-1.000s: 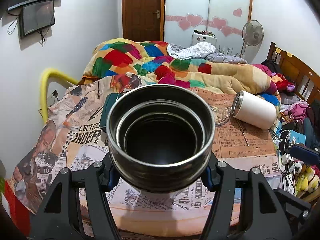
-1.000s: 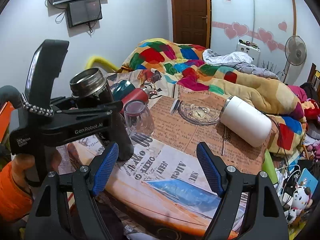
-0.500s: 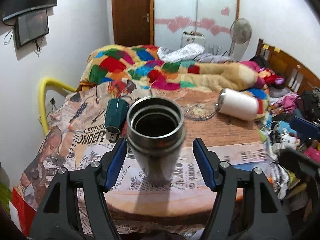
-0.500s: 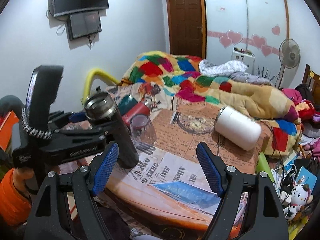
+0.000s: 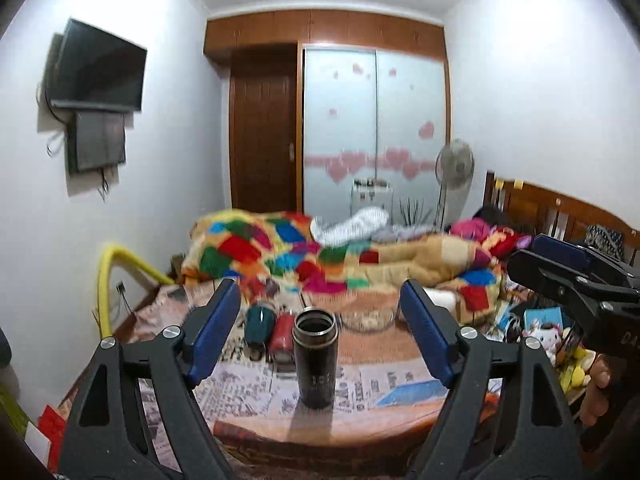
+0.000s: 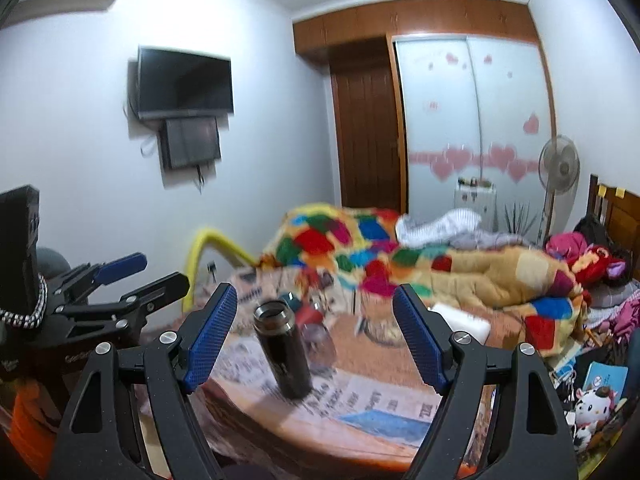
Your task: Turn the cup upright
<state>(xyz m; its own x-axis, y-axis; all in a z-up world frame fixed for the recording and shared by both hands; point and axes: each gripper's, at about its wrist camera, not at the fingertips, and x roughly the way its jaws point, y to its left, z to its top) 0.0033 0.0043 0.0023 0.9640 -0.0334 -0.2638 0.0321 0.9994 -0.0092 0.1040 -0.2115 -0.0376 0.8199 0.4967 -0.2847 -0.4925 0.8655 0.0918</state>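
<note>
A dark steel cup (image 5: 315, 356) stands upright, mouth up, on the newspaper-covered table (image 5: 360, 412); it also shows in the right wrist view (image 6: 283, 350). My left gripper (image 5: 320, 334) is open and empty, drawn back from the cup with its jaws wide on either side. My right gripper (image 6: 314, 338) is open and empty, back from the table. The left gripper shows at the left of the right wrist view (image 6: 120, 280); the right gripper shows at the right of the left wrist view (image 5: 576, 276).
A green cup (image 5: 258, 322) and a red cup (image 5: 282, 330) lie behind the steel cup. A glass bowl (image 5: 366, 316) and a white tumbler (image 6: 460, 318) on its side sit farther back. A bed with a patchwork quilt (image 5: 320, 256) is beyond. Toys (image 6: 592, 404) crowd the right.
My left gripper has let go of the steel cup and pulled back and up; the cup now stands alone on the table. My right gripper has also drawn back.
</note>
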